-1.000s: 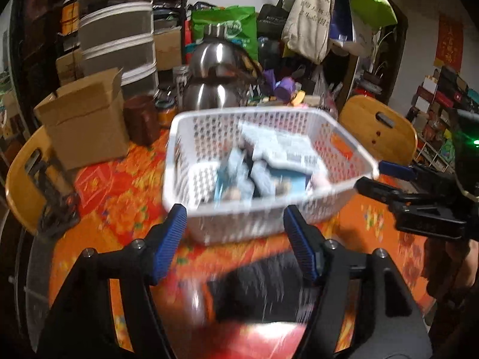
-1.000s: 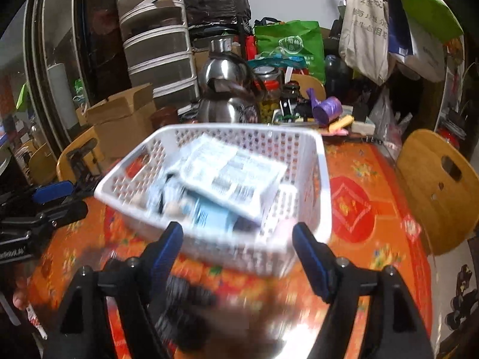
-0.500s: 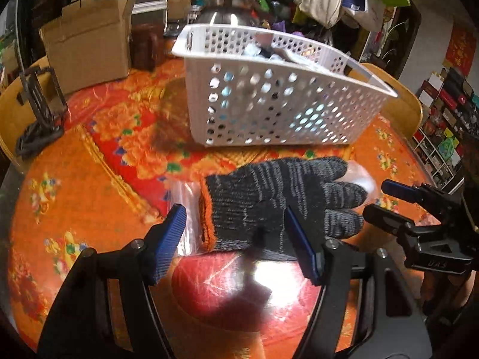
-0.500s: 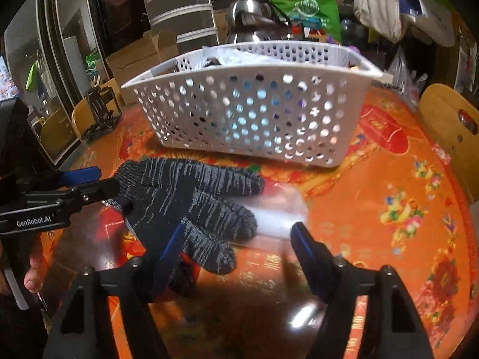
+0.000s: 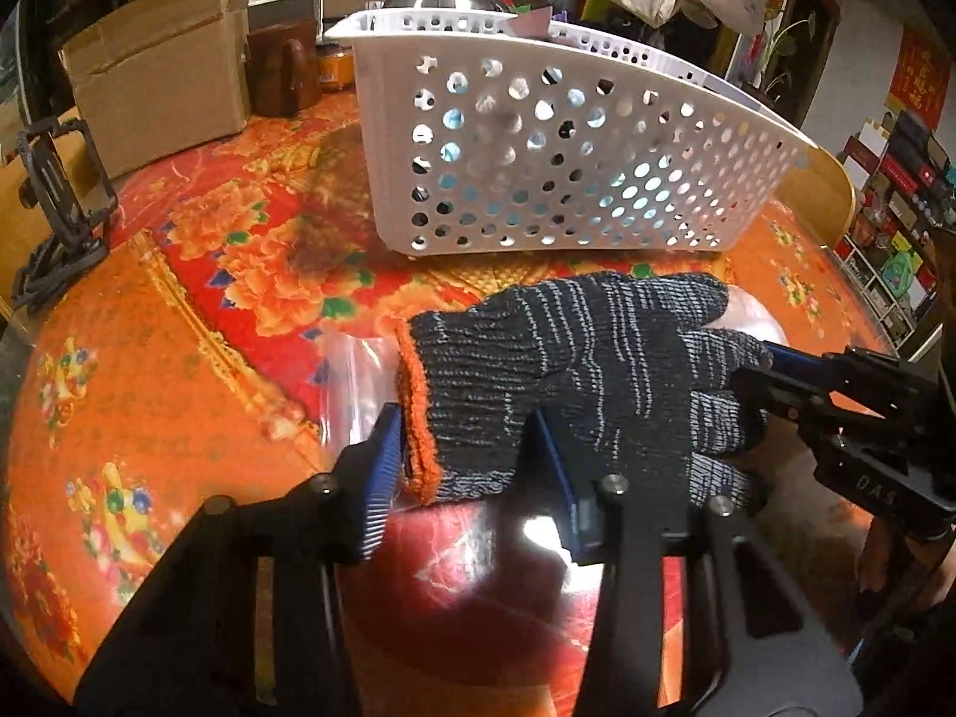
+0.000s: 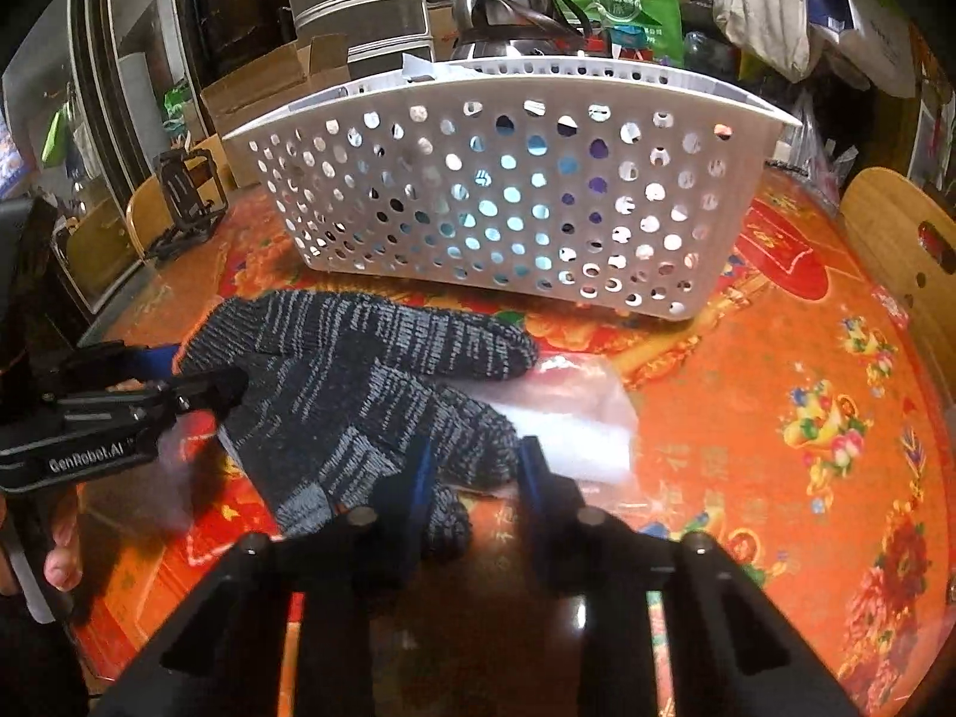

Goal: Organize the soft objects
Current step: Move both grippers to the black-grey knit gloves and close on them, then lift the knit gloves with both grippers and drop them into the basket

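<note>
A dark grey knit glove (image 5: 573,370) with an orange cuff lies on a clear plastic bag (image 5: 352,382) on the orange tablecloth, in front of a white perforated basket (image 5: 538,167). My left gripper (image 5: 466,466) has its jaws on either side of the cuff end, narrowed around it. In the right wrist view the glove (image 6: 358,376) lies with its fingers toward me, and my right gripper (image 6: 472,478) has its jaws narrowed around the glove's fingertips, with the bag (image 6: 573,418) underneath. The basket (image 6: 508,191) holds packets, mostly hidden.
A cardboard box (image 5: 161,66) and a brown jar (image 5: 287,66) stand at the back left. Steel kettles (image 6: 502,6) and bags crowd behind the basket. A wooden chair back (image 6: 902,251) stands at the right. A black stand (image 5: 54,191) sits at the left table edge.
Both grippers have come down and forward from above the basket to the glove, and their jaws have narrowed around its cuff and its fingertips.
</note>
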`<state>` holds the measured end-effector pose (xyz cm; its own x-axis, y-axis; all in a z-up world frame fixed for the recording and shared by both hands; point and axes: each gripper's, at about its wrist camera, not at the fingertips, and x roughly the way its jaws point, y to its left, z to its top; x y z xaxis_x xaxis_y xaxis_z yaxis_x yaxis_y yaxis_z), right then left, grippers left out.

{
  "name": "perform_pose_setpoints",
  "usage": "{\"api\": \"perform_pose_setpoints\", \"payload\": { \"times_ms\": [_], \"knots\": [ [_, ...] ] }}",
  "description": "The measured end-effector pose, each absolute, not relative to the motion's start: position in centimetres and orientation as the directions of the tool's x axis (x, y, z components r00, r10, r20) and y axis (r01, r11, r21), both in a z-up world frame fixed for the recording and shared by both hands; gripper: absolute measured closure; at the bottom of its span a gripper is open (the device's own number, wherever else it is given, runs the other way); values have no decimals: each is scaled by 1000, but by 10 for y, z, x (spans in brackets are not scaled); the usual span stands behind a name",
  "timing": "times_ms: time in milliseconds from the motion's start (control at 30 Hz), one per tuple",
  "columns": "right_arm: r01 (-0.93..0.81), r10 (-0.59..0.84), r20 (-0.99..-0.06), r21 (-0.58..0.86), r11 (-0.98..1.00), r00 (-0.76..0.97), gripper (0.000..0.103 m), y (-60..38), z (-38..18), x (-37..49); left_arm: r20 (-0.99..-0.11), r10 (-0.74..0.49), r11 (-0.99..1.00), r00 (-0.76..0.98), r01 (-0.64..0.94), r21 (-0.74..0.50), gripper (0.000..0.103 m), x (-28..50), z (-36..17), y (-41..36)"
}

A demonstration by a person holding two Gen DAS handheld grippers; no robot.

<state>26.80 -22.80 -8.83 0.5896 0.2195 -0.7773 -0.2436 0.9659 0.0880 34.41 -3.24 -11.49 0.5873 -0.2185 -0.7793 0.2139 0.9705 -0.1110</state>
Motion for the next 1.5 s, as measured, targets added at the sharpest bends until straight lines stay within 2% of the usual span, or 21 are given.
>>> {"api": "perform_pose_setpoints", "payload": {
  "times_ms": [33,100,200,400,633,1100,1500],
  "knots": [
    [-240,223,-775,95,966,591,81,-229,-88,267,-775,-216,971,594,213,-107,71,343,-114,-33],
    [-231,203,-771,74,970,603,88,-229,-87,266,-763,-224,970,607,217,-112,85,340,-112,-32],
    [-235,172,-767,29,972,618,89,-224,-86,263,-747,-246,965,618,229,-128,86,338,-111,-31],
    [-210,174,-726,42,977,665,95,-231,-77,257,-694,-300,952,654,251,-176,87,330,-105,-25],
    [-214,173,-701,29,976,692,96,-229,-72,253,-674,-322,946,665,259,-196,87,325,-103,-22],
    [-244,268,-649,129,961,712,97,-236,-61,247,-634,-344,939,693,268,-216,87,314,-91,-17],
    [-281,303,-576,129,951,759,97,-249,3,231,-575,-379,925,725,301,-230,87,287,-40,-24]
  ]
}}
